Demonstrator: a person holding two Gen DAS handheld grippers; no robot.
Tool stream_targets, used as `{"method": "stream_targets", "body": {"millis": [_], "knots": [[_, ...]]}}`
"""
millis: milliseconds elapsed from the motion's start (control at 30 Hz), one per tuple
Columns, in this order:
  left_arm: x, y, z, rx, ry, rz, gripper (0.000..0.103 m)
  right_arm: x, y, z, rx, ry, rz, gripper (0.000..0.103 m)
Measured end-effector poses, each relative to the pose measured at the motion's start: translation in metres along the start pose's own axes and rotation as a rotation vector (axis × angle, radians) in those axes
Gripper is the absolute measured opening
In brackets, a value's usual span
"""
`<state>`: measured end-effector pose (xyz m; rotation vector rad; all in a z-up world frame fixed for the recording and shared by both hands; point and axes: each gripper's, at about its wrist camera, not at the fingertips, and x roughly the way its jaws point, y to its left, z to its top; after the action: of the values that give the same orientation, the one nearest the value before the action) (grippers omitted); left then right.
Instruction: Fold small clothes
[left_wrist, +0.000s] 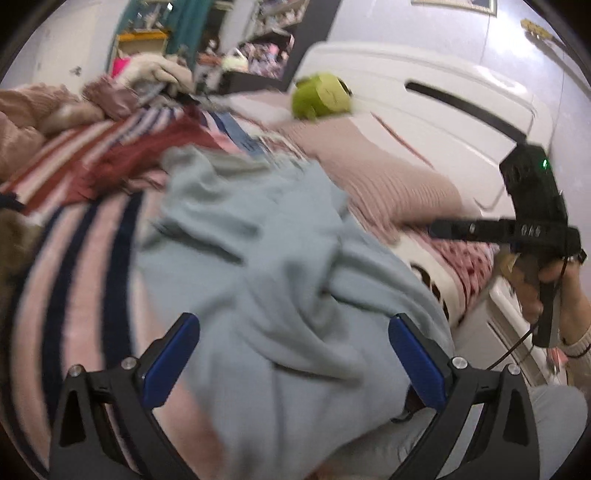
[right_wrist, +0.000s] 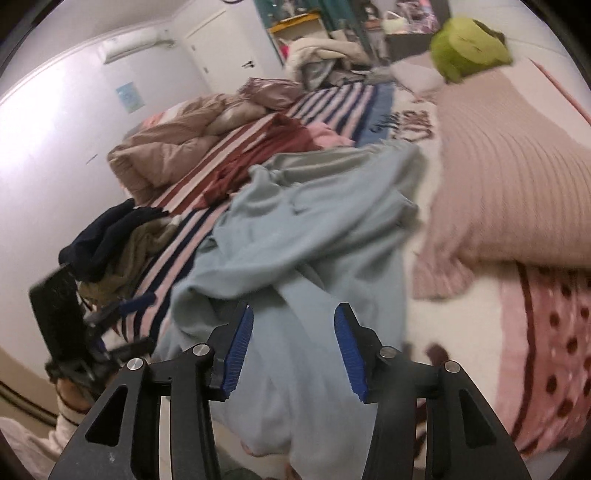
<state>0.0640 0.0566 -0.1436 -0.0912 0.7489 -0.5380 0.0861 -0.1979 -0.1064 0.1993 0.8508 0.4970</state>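
A crumpled light blue garment (left_wrist: 266, 258) lies on the striped bed cover; it also fills the middle of the right wrist view (right_wrist: 306, 243). My left gripper (left_wrist: 293, 360) is open, its blue pads wide apart just above the garment's near part, holding nothing. My right gripper (right_wrist: 293, 350) is open over the garment's near end, empty. The right gripper also shows from the side in the left wrist view (left_wrist: 439, 227), held above the bed's right edge. The left gripper shows at the left edge of the right wrist view (right_wrist: 122, 306).
A pink ribbed pillow (right_wrist: 509, 177) lies right of the garment, with a green plush toy (right_wrist: 469, 48) beyond it. Red and pink clothes (right_wrist: 273, 147), a dark pile (right_wrist: 107, 236) and a beige duvet (right_wrist: 166, 147) lie left and behind. A white headboard (left_wrist: 424, 122) stands at right.
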Motion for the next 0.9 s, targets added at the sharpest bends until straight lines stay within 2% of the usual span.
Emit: {"method": "stream_targets", "body": {"millis": [33,67,100,167,233,300,400,467,533,600,633,667,700,767,833,900], "knots": [[0.008,-0.004,-0.004,0.002,0.023,-0.004,0.091,0.000,-0.004,-0.004,0.006,0.006,-0.003,0.042],[0.015,-0.007,-0.008,0.006,0.046,-0.002,0.074,-0.001,-0.006,-0.007,0.010,0.010,-0.006,0.042],[0.020,-0.009,-0.011,0.014,0.064,0.012,0.065,-0.001,-0.008,-0.011,0.012,0.014,-0.007,0.042],[0.024,-0.009,-0.013,0.043,0.081,0.075,0.028,-0.003,-0.013,-0.016,0.018,0.019,-0.004,0.042],[0.017,0.000,-0.011,0.038,0.079,0.074,0.003,-0.004,-0.015,-0.018,0.022,0.017,0.000,0.042],[-0.002,0.014,-0.007,0.001,0.047,0.040,0.003,-0.006,-0.018,-0.019,0.028,0.009,0.008,0.042],[-0.029,0.030,-0.003,-0.001,0.013,0.062,0.002,-0.006,-0.021,-0.019,0.038,0.001,0.017,0.042],[-0.037,0.039,-0.002,0.001,0.021,0.089,0.003,-0.005,-0.023,-0.019,0.047,-0.002,0.024,0.042],[-0.038,0.042,-0.004,0.037,0.053,0.158,0.005,-0.003,-0.024,-0.021,0.060,0.000,0.033,0.042],[-0.034,0.042,-0.007,0.079,0.101,0.198,0.026,0.000,-0.025,-0.023,0.068,0.007,0.040,0.042],[-0.036,0.039,-0.009,0.095,0.093,0.189,0.042,0.002,-0.024,-0.024,0.068,0.011,0.040,0.042],[-0.038,0.038,-0.011,0.092,0.083,0.158,0.052,0.002,-0.024,-0.025,0.065,0.014,0.039,0.042],[-0.040,0.038,-0.011,0.074,0.079,0.095,0.054,0.003,-0.023,-0.025,0.063,0.015,0.037,0.042],[-0.038,0.033,-0.013,0.060,0.079,0.031,0.061,0.003,-0.022,-0.026,0.063,0.017,0.037,0.042],[-0.028,0.021,-0.017,0.092,0.094,0.040,0.065,0.003,-0.022,-0.025,0.066,0.018,0.039,0.042],[-0.013,0.009,-0.021,0.141,0.108,0.081,0.065,0.003,-0.020,-0.026,0.067,0.019,0.040,0.042]]}}
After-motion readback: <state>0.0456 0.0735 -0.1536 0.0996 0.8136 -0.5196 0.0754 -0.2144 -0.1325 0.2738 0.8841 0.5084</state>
